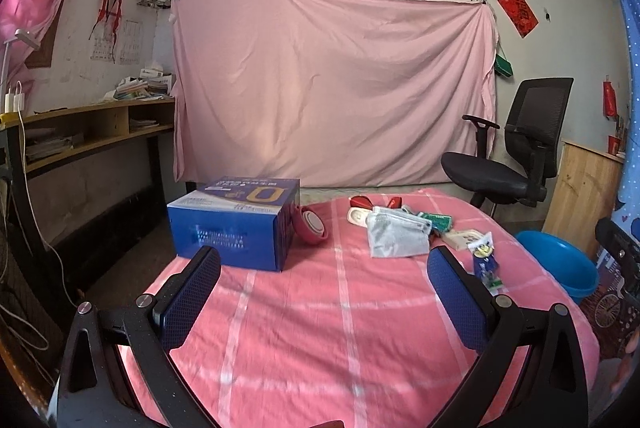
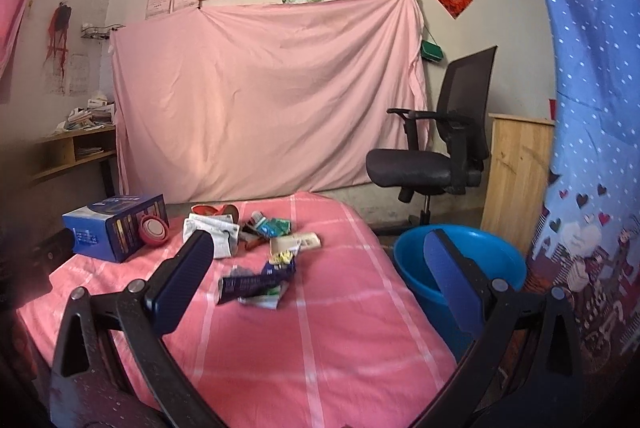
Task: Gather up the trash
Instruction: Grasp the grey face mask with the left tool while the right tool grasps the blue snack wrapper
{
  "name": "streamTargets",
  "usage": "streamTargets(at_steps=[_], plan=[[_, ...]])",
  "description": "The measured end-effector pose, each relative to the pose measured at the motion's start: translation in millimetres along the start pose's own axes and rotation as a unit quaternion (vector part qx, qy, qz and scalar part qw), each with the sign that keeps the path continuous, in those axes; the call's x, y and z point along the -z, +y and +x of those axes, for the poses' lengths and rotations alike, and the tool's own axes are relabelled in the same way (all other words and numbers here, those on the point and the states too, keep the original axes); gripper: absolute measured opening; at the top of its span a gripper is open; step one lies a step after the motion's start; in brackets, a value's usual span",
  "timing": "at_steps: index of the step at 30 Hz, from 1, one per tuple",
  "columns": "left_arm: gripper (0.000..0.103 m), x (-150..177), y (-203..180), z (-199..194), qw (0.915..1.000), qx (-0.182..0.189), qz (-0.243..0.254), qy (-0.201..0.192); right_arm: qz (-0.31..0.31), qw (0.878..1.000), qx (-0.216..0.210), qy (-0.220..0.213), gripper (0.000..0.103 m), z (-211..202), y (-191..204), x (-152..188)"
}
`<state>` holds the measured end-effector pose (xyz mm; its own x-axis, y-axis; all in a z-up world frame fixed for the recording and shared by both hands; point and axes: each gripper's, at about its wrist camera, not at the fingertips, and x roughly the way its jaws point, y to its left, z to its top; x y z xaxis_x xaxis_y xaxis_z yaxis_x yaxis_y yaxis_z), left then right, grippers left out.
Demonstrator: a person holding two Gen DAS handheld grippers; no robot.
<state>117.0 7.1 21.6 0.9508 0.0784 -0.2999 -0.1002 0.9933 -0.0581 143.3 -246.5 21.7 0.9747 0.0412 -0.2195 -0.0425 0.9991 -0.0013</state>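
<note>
A heap of trash lies on the pink checked tablecloth (image 1: 320, 328): a grey-white pouch (image 1: 396, 233), green wrappers (image 1: 438, 222), a red wrapper (image 1: 362, 203) and a blue snack packet (image 1: 486, 266). In the right wrist view the dark blue packet (image 2: 252, 284) lies nearest, with the white pouch (image 2: 212, 230) and green wrappers (image 2: 274, 227) behind it. A blue plastic basin (image 2: 460, 268) stands on the floor right of the table. My left gripper (image 1: 324, 264) is open above the cloth, short of the heap. My right gripper (image 2: 316, 248) is open with nothing in it, over the table's right edge.
A blue cardboard box (image 1: 234, 224) stands at the table's left, with a round red object (image 1: 310, 226) leaning on it. A black office chair (image 1: 516, 152) and a wooden cabinet (image 2: 516, 180) stand at the back right. A shelf desk (image 1: 92, 132) runs along the left wall.
</note>
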Motion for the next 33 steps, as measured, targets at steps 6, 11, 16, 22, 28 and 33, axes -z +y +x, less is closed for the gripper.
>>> streamTargets(at_steps=[6,11,16,22,28,33], plan=[[0.101,-3.0,0.3,27.3,1.0000,-0.002,0.005,-0.001,-0.015,1.000,-0.004,-0.001,0.103,28.1,5.2,-1.0],[0.101,-2.8,-3.2,52.7,0.9999,0.007,0.012,0.007,-0.019,1.000,-0.011,0.017,0.103,52.6,0.2,3.9],[0.101,0.7,-8.2,83.7,0.9991,0.017,0.016,0.036,-0.026,0.998,-0.025,0.053,0.103,82.4,-1.4,8.8],[0.101,3.0,-18.1,121.8,0.9967,0.038,0.019,0.069,-0.016,0.992,-0.057,0.112,0.103,120.8,-8.5,14.9],[0.088,5.9,-24.7,167.0,0.9911,0.048,0.028,0.121,-0.021,0.979,-0.096,0.179,0.080,158.9,-1.8,22.7],[0.069,10.9,-19.8,201.9,0.9786,0.071,0.010,0.193,-0.020,0.966,-0.118,0.231,0.066,183.6,4.8,31.8]])
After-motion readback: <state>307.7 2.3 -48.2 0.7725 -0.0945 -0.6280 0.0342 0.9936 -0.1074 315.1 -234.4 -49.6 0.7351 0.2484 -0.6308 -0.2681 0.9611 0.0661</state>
